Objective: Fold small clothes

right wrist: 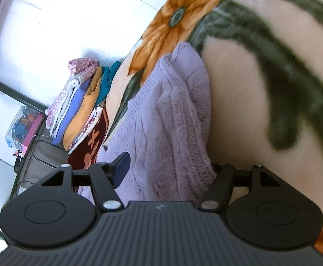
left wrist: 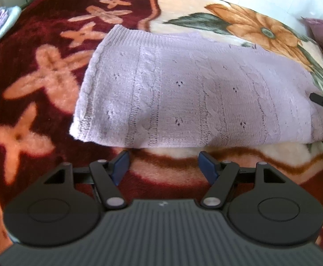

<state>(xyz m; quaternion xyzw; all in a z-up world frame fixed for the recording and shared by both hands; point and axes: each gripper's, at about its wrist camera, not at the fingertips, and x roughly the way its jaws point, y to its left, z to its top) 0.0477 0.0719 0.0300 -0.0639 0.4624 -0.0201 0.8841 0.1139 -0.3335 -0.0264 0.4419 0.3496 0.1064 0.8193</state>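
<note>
Straddling the lilac sweater's (right wrist: 172,122) thick edge, the right gripper (right wrist: 168,168) looked poised to clamp; whether it gripped was unclear, while the left gripper (left wrist: 163,166) waited at six o'clock, open and empty.

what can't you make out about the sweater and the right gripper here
- Right gripper, right wrist view: one pad is buried in the sweater, so the grip cannot be judged.
- Sweater's right end, left wrist view: cut off by the frame edge.
- Under-layers: hidden by the top fold.
</note>
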